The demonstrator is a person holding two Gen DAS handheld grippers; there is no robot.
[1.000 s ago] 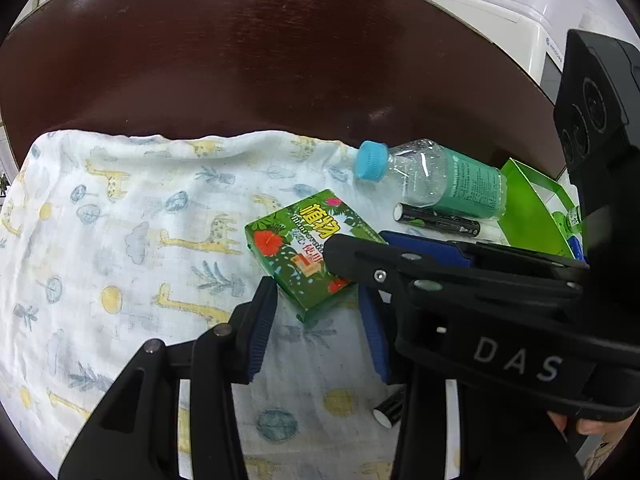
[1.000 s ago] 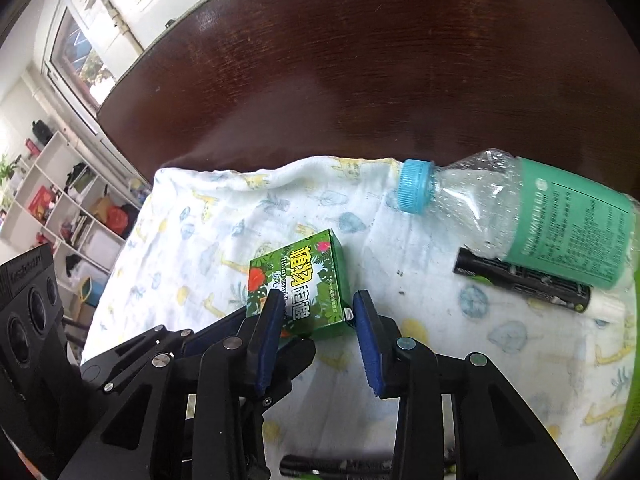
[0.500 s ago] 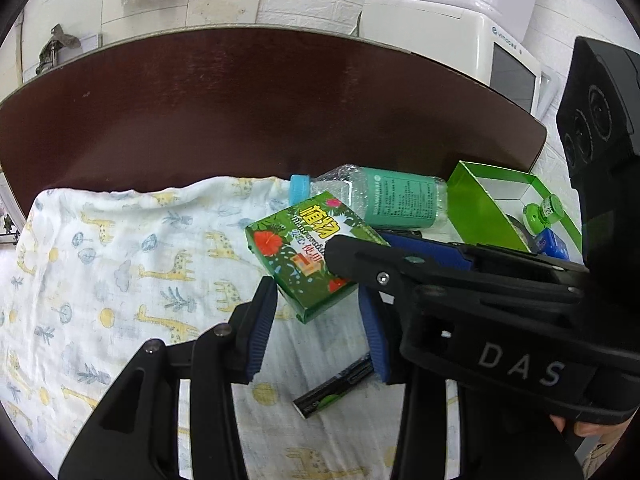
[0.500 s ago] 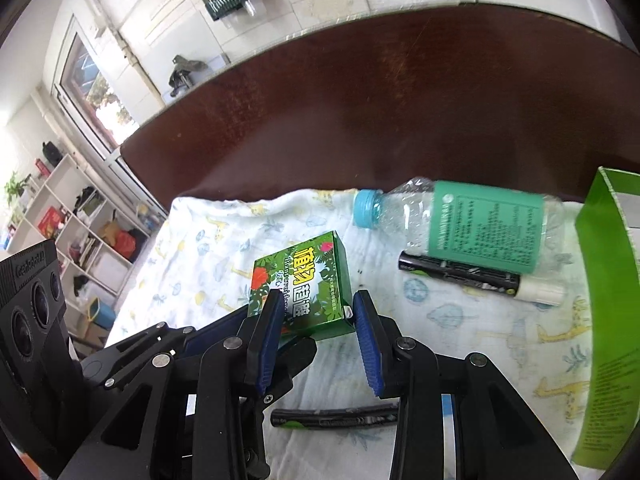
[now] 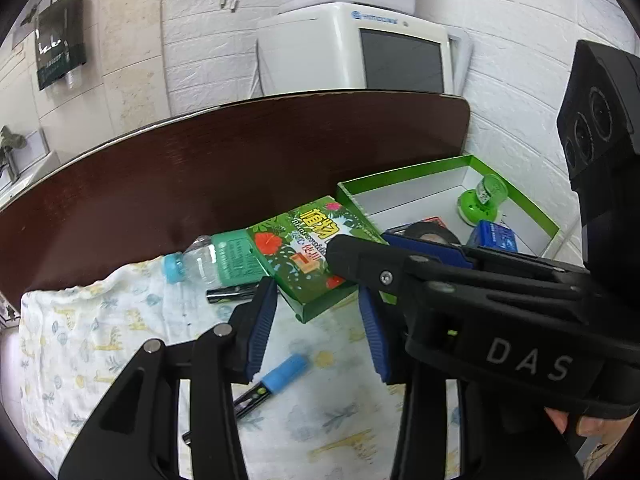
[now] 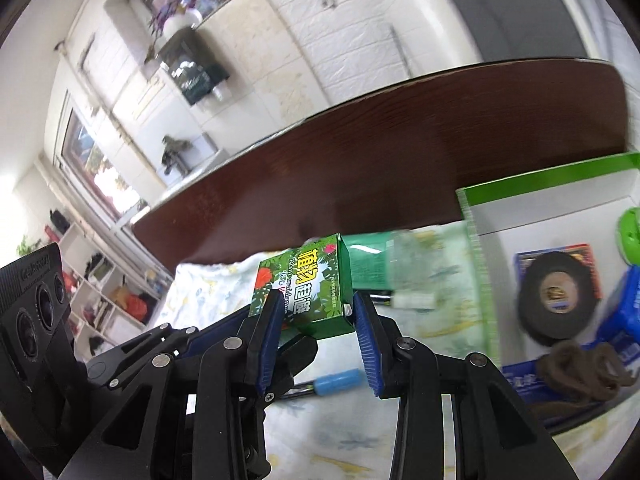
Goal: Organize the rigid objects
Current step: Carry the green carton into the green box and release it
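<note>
- Right wrist view shows the right gripper [image 6: 314,322] pinching a green printed carton [image 6: 310,288] by its lower end, lifted clear of the giraffe-print cloth [image 6: 208,296]; most of the carton sticks out beyond the blue pads [image 6: 366,334].
- Left wrist view shows the left gripper [image 5: 316,324] with its jaws spread and nothing between them, hovering above the cloth just beside the right one.
- Likely slip: the grip sits near one edge of the carton, so a quick swing could pivot it or let it drop onto the pen with the blue cap [image 5: 280,374] below.
- Likely crush: the carton is thin card, and a harder squeeze could dent its sides.
- The green-rimmed tray [image 6: 472,248] lies to the right, already holding a black tape roll [image 6: 558,298], a blue box [image 6: 626,312] and a green round item [image 5: 482,202]. Judging by that crowding, the carton may catch the tray's near wall or land on the tape and tip.
- Collision risk: the two grippers overlap closely, so a sideways move could knock them together.
- The plastic bottle [image 5: 212,262] and a black marker [image 5: 232,294] lie near the tray and could be nudged.
</note>
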